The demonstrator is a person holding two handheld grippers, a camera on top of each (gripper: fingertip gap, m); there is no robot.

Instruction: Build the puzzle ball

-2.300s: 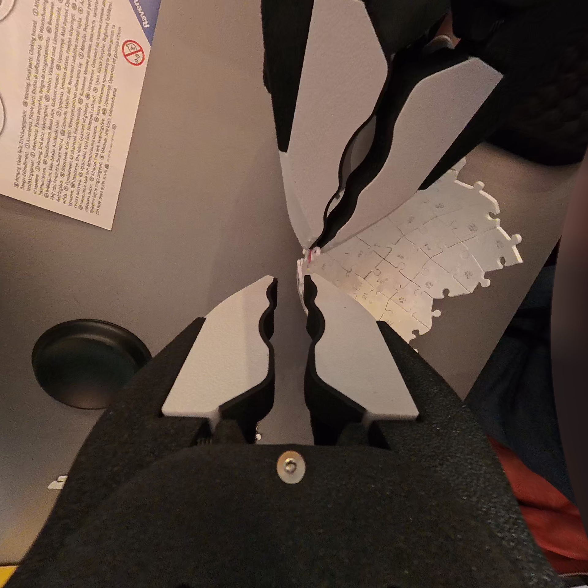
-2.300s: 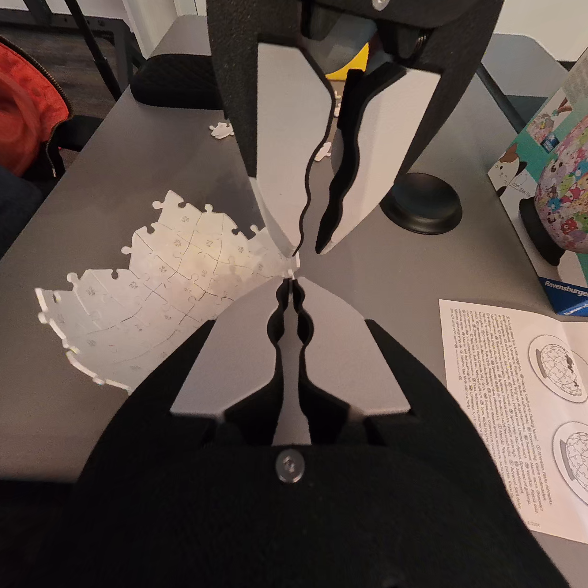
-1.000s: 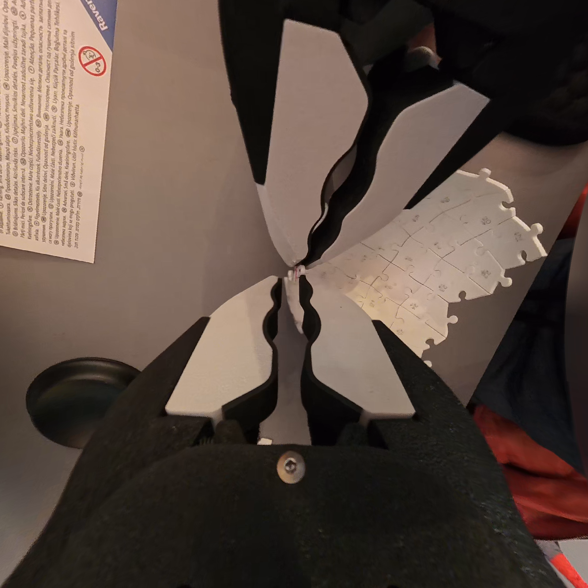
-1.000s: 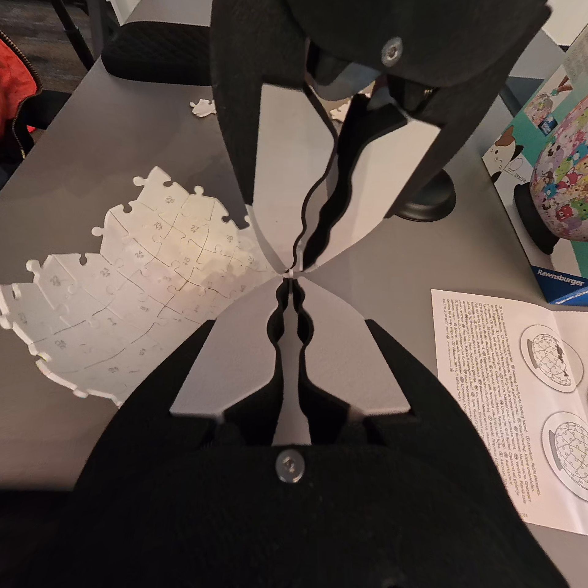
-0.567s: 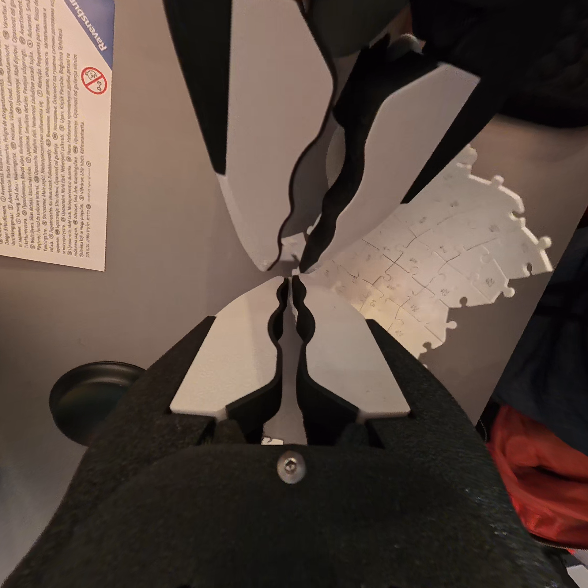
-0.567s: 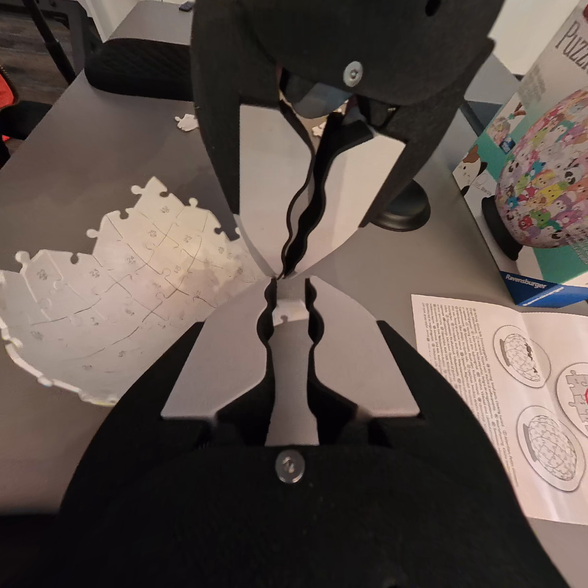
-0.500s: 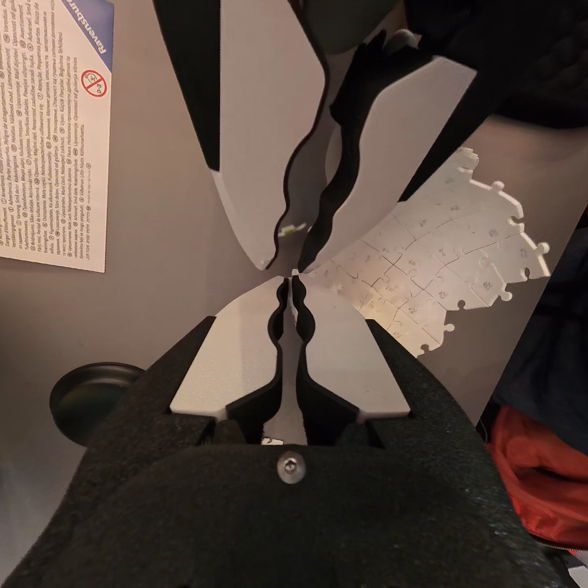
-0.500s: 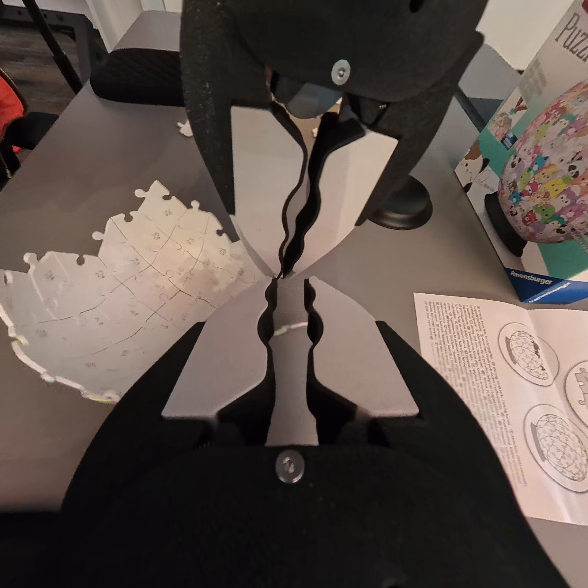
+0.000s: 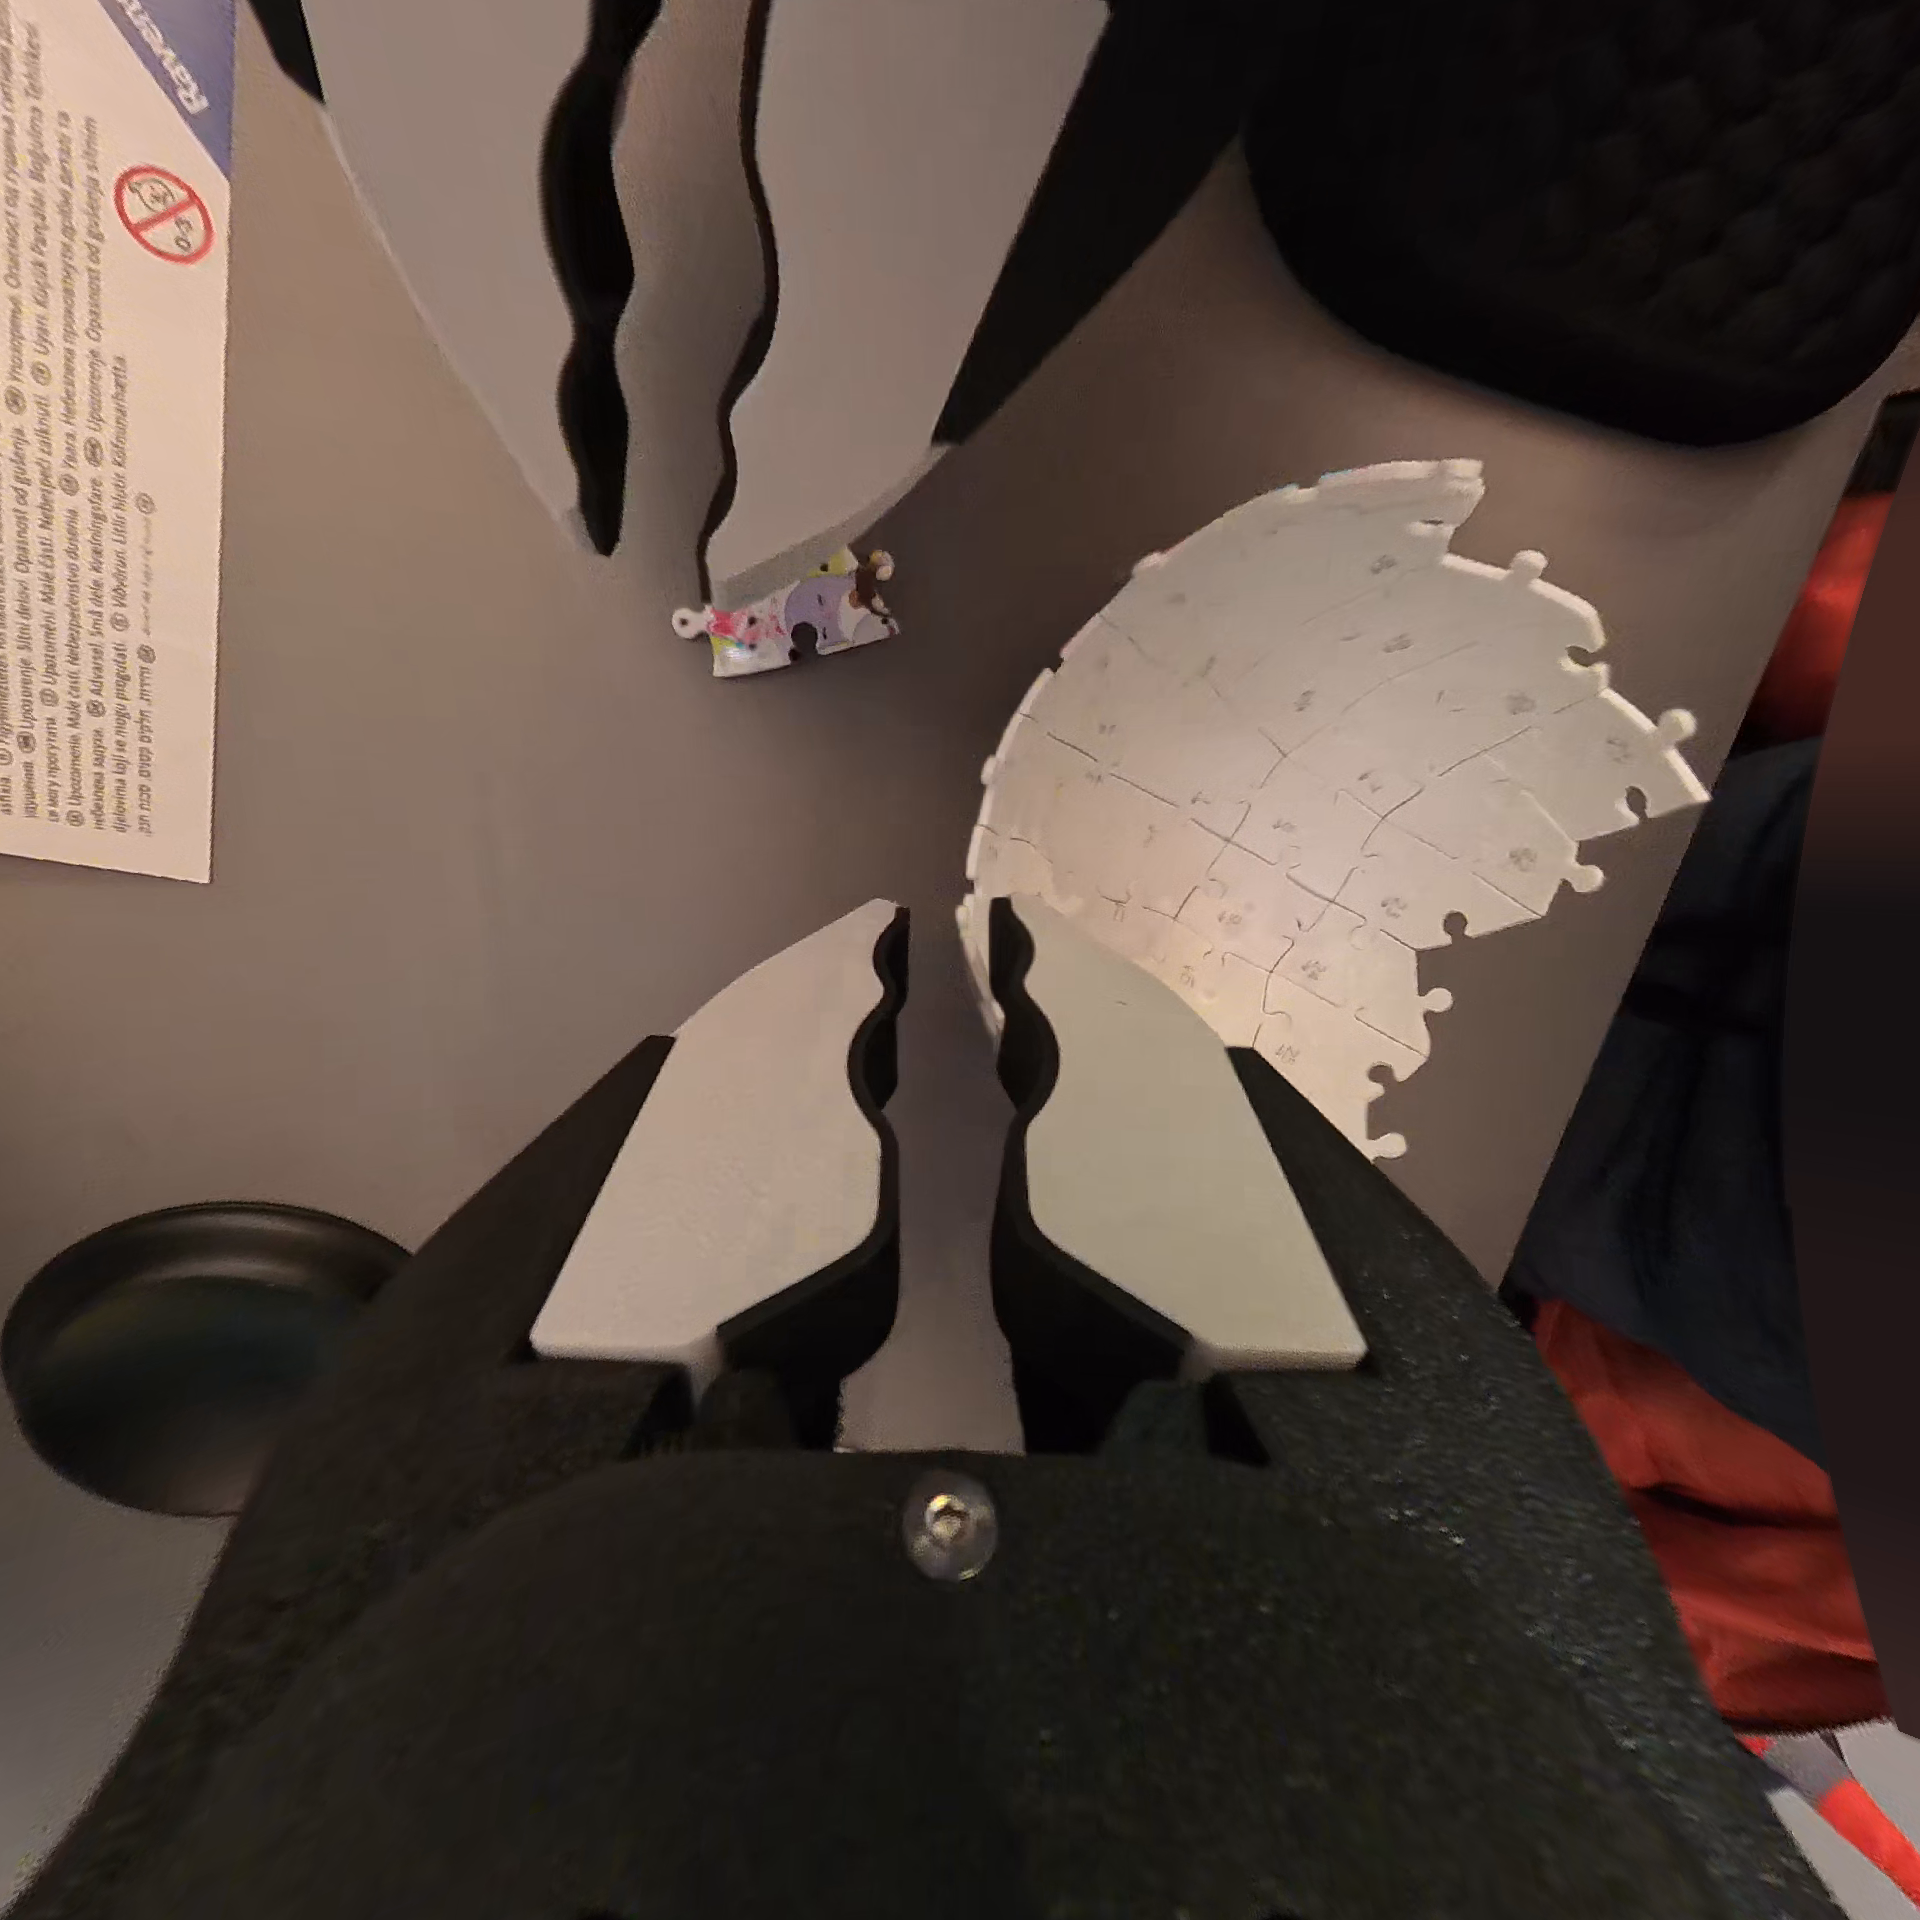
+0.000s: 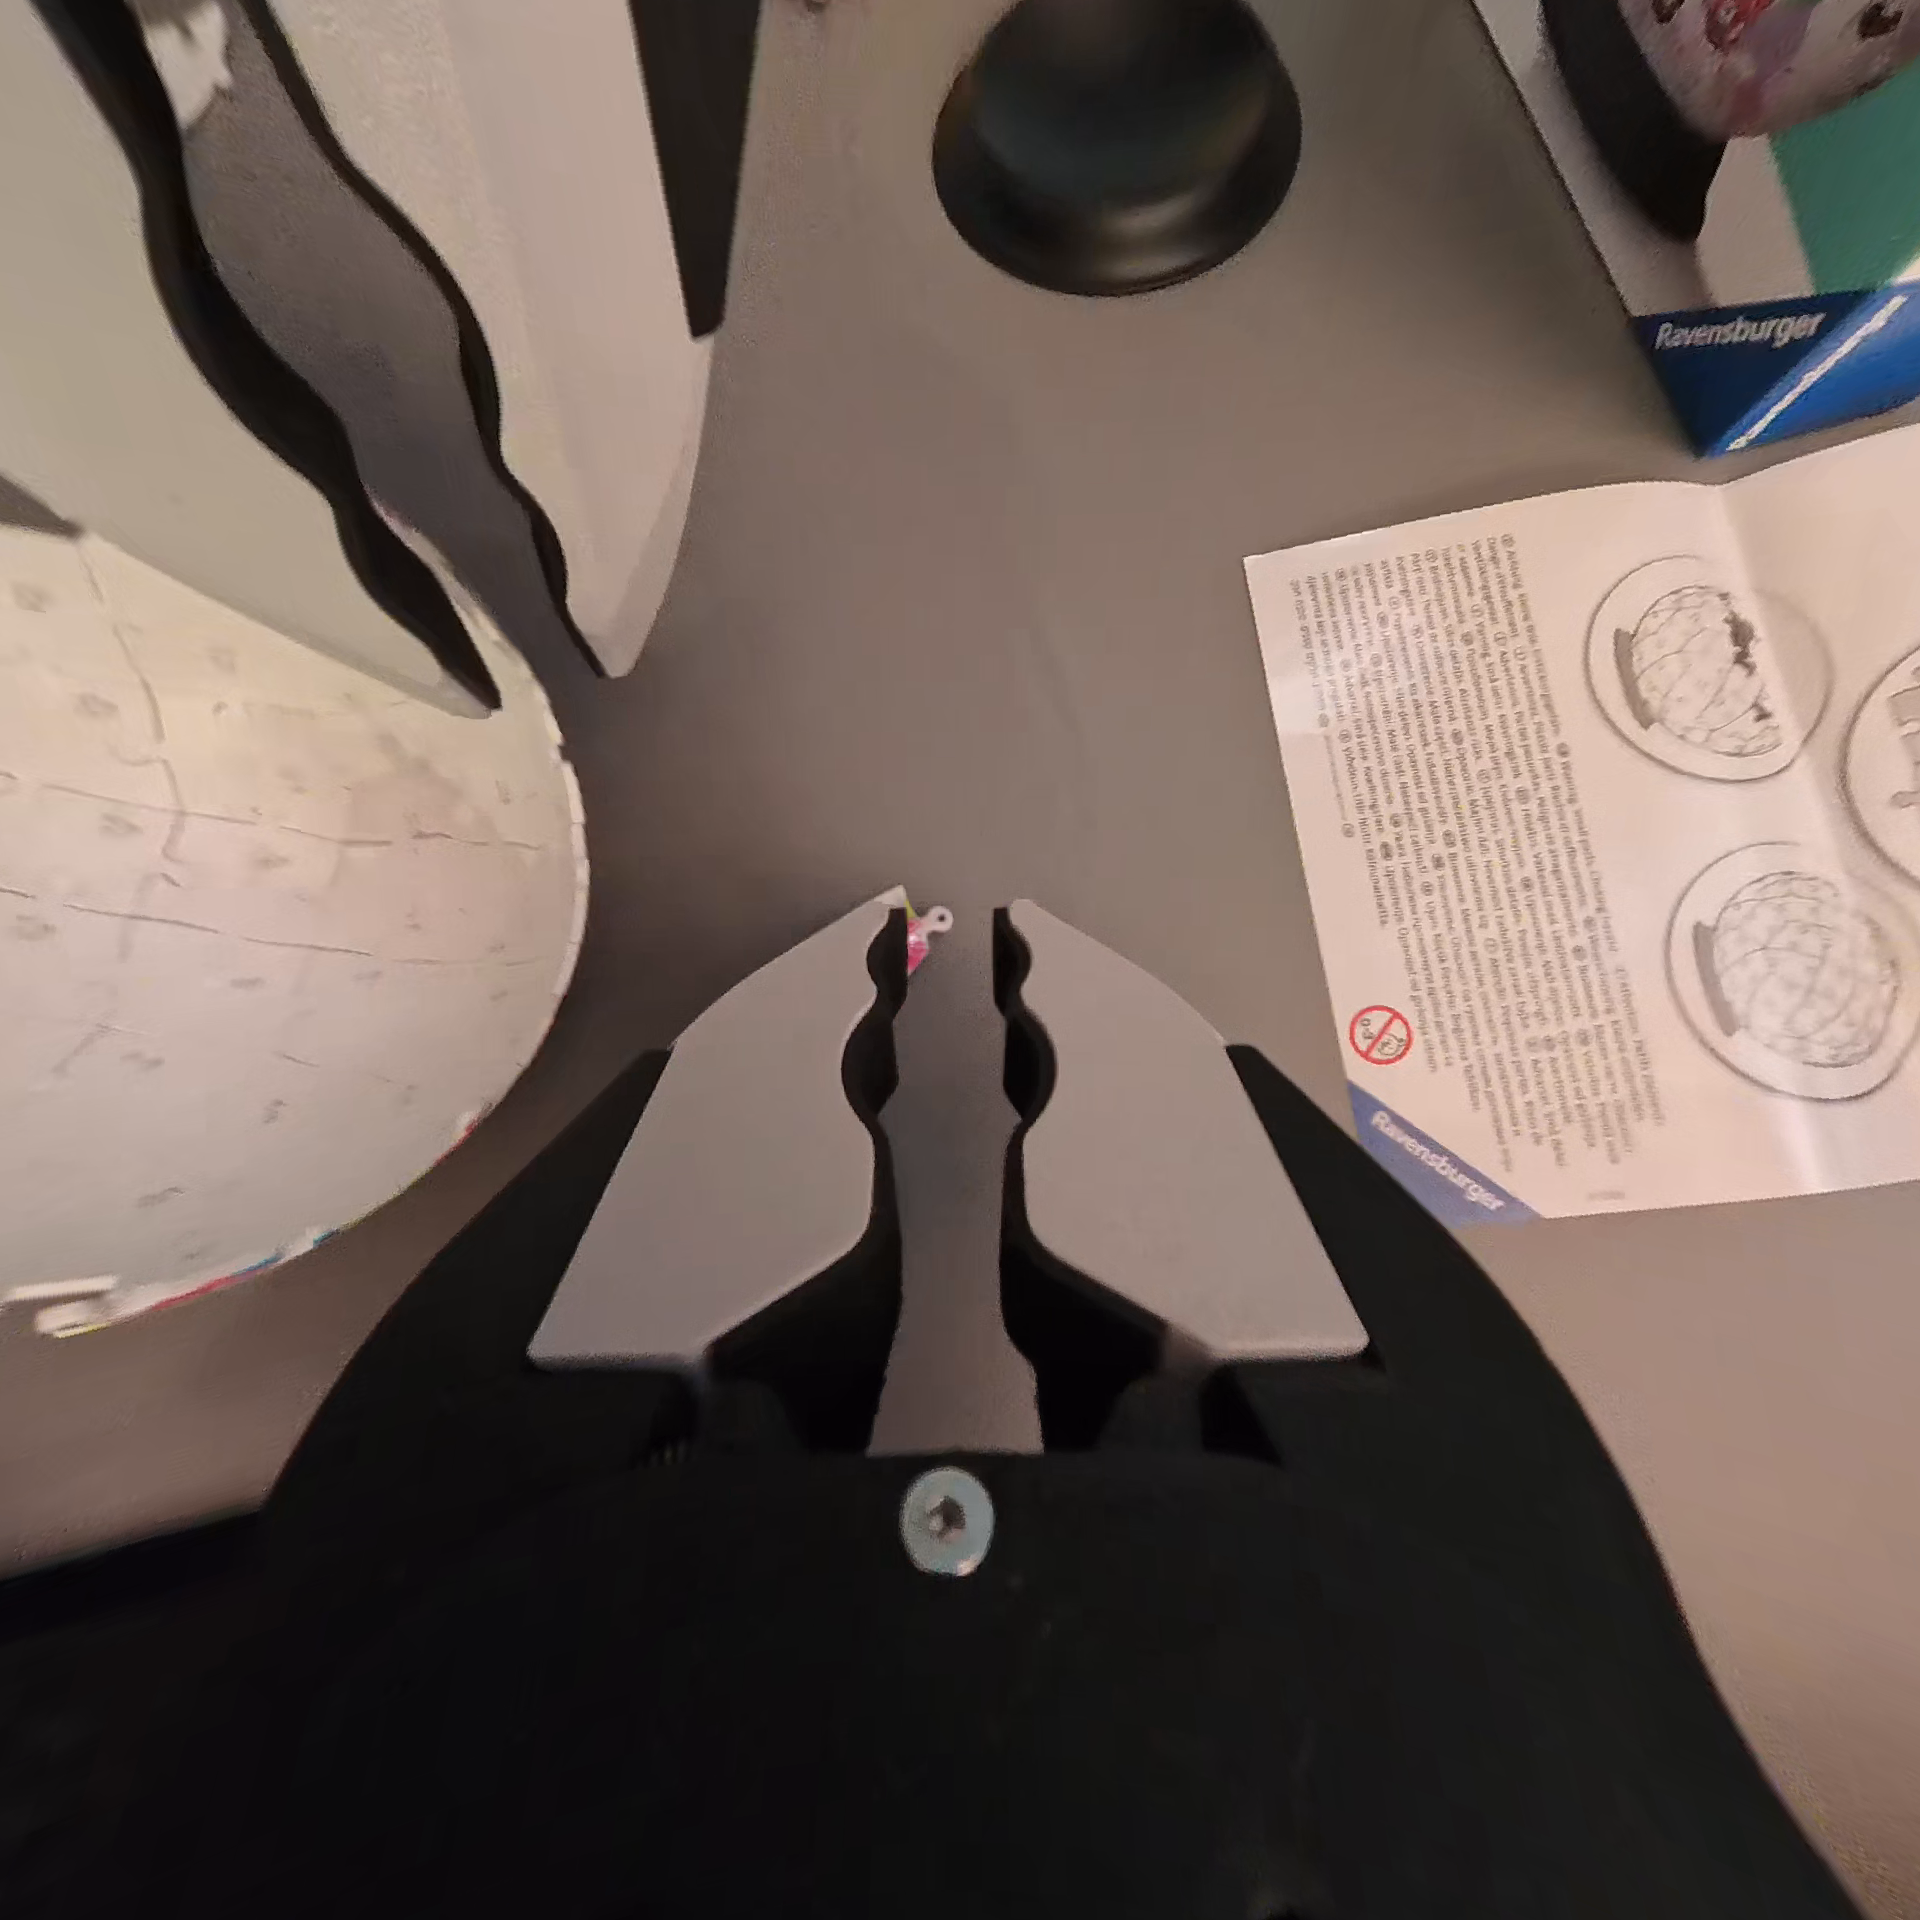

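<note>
The white partial puzzle-ball shell (image 9: 1299, 810) rests on the grey table (image 9: 468, 779), hollow side up. It also shows at the left of the right wrist view (image 10: 260, 883). My left gripper (image 9: 945, 914) is open; the shell's near edge stands in the gap by its right finger, not pinched. A small colourful puzzle piece (image 9: 795, 623) lies on the table, apart from the shell. My right gripper (image 10: 948, 914) is open just above it, and the piece (image 10: 925, 940) peeks out by its left fingertip. Each gripper shows in the other's view, the right (image 9: 657, 566) and the left (image 10: 551, 686).
An instruction leaflet (image 10: 1558, 831) lies right of the right gripper and also shows in the left wrist view (image 9: 104, 468). A black round table grommet (image 10: 1112, 135) and the puzzle box (image 10: 1787, 343) are beyond. Orange cloth (image 9: 1714, 1507) hangs past the table edge. Tip to tip, the grippers are about 8 centimetres apart.
Both grippers opened and drew apart. The small piece left the right gripper and now lies on the table. The left gripper let go of the shell's edge.
</note>
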